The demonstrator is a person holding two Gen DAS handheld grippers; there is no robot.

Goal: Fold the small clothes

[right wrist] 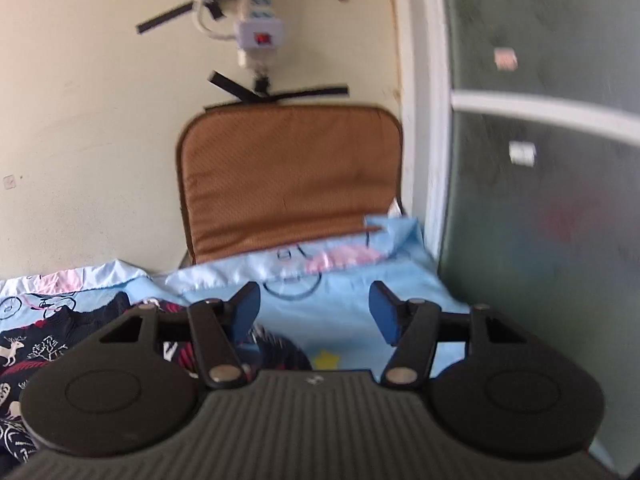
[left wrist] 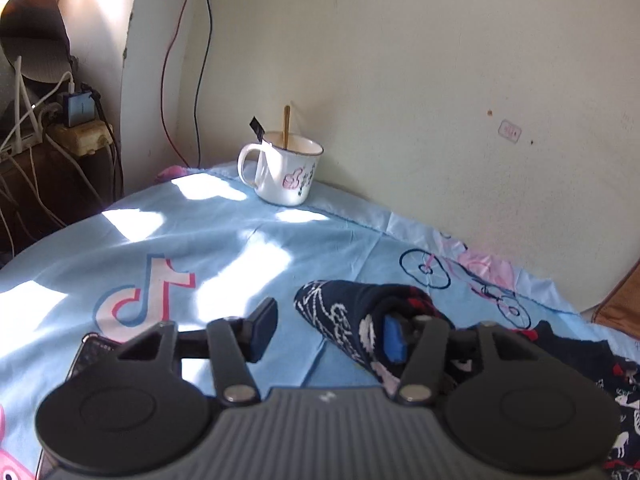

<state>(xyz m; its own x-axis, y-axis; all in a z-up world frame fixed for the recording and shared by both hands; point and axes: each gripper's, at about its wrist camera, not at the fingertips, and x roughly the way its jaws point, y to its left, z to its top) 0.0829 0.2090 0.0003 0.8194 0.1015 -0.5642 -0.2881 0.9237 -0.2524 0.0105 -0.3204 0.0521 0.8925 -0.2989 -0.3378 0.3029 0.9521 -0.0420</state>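
Dark patterned garment (left wrist: 344, 320) lying rumpled on the blue sheet (left wrist: 224, 240), toward its far edge by the wall. Left gripper (left wrist: 328, 328) spread wide, right finger buried in a fold of the cloth. Right gripper (right wrist: 314, 312) likewise parted, grasping nothing, just above the sheet. White mug (left wrist: 282, 172) at the far corner.

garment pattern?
Dark navy garment with white line drawings, reindeer and red accents; clearest in the left wrist view.

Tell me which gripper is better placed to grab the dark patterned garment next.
Probably the left gripper: its open jaws already straddle a raised fold of the dark patterned garment. The right gripper mostly faces bare blue sheet.
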